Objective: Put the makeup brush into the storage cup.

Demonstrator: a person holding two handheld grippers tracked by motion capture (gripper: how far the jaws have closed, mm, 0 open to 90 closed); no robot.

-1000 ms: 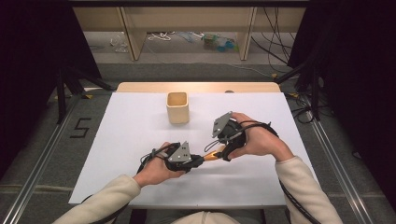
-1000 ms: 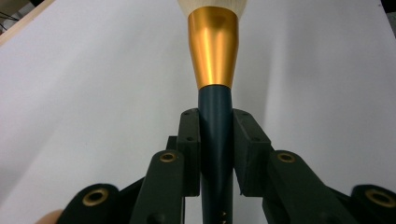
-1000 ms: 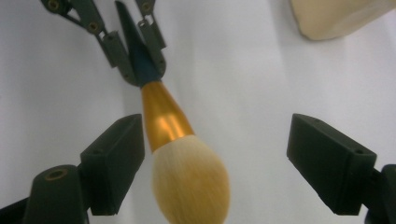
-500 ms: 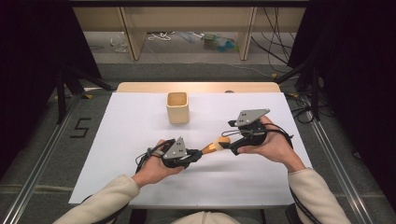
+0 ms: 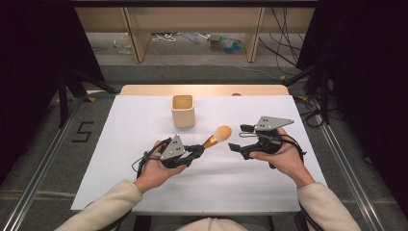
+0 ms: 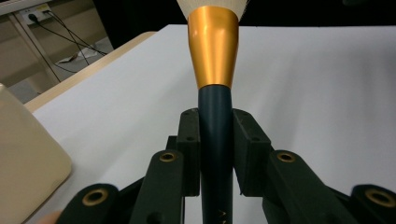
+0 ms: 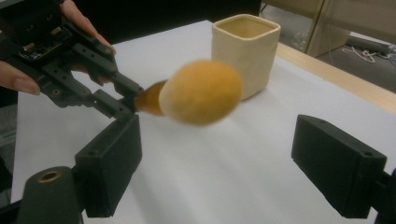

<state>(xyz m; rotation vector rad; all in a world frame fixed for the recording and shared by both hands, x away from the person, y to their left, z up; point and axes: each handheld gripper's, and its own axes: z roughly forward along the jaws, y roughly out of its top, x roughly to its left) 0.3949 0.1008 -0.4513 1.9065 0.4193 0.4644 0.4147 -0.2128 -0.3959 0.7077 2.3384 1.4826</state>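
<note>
Drawn back with jaws spread, the right gripper [image 5: 236, 138] leaves the brush [image 5: 217, 135] clamped in the left gripper [image 5: 196, 151], aimed toward the cup [image 5: 183, 110].

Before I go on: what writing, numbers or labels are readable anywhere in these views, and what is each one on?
"5": dark numeral marked on the grey floor left of the white table.
Pale lettering low on the dark blue handle of the gold-collared makeup brush, cut off by the frame edge in the left gripper view: too little to read.
Nothing else legible.
</note>
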